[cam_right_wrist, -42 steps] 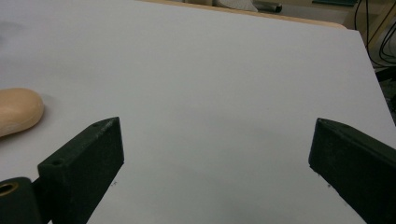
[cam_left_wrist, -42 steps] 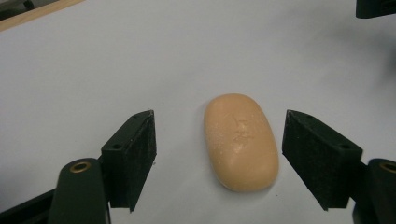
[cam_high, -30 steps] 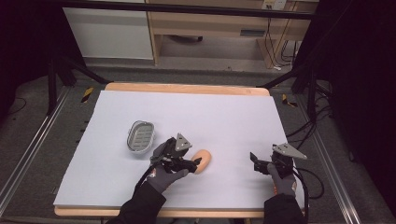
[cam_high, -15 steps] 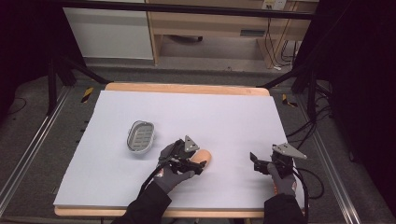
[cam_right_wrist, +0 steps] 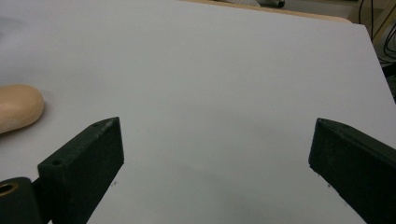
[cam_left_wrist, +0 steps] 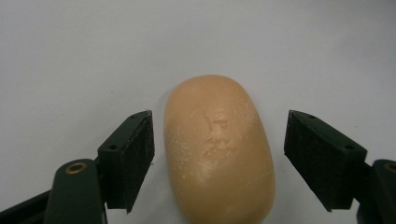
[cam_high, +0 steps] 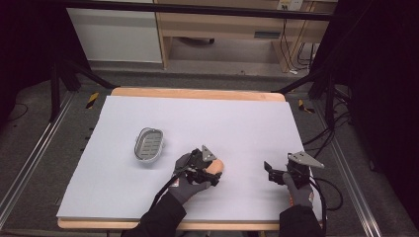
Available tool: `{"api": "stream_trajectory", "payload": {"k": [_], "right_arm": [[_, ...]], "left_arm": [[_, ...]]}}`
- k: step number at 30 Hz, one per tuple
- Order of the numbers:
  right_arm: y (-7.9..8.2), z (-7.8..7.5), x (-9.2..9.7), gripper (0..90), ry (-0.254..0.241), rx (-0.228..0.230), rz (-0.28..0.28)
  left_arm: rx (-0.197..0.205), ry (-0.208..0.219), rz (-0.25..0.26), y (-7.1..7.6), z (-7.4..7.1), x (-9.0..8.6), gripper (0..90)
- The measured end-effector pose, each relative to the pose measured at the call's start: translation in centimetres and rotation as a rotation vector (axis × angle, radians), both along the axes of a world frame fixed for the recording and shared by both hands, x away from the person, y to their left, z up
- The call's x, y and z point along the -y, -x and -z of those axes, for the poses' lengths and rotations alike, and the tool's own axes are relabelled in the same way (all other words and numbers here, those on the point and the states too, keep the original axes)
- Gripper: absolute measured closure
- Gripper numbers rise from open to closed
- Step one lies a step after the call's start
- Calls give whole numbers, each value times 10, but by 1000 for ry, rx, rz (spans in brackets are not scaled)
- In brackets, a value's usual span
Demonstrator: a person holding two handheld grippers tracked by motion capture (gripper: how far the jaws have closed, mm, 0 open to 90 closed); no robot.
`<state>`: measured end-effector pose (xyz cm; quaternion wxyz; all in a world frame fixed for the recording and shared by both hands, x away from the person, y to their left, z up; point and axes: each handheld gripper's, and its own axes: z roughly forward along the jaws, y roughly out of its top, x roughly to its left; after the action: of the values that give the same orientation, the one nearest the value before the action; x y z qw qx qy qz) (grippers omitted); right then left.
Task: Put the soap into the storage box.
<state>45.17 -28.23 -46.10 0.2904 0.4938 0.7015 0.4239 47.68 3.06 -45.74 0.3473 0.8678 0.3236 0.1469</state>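
Left claw (cam_left_wrist: pixel 218 154) moved right – now astride smooth oval soap (cam_left_wrist: pixel 218 149), unclamped

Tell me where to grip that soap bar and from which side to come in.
Grip the soap bar across its narrow width, on the two long flanks near its middle. Come from above along its length, as the left gripper is placed: its open jaws straddle the bar. It lies flat on the table, so the rounded ends would probably slip.
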Motion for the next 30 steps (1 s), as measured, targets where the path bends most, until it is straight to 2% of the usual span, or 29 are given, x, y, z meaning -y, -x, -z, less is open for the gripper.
{"api": "stream_trajectory", "payload": {"k": [15,20,25,28,30], "right_arm": [[0,1,-1,35,-1,-17,-7],[-1,1,-1,35,6,-17,-7],[-1,2,-2,35,6,-19,-7],[-1,2,-2,36,6,-20,-7],[-1,2,-1,35,9,-19,-10]], "left_arm": [[-31,-48,-17,-7,13,8,254],[-47,-48,-20,-8,14,9,268],[-47,-50,-25,-9,15,10,284],[-67,-45,-31,-10,16,10,286],[-62,-47,-40,-9,16,11,286]]}}
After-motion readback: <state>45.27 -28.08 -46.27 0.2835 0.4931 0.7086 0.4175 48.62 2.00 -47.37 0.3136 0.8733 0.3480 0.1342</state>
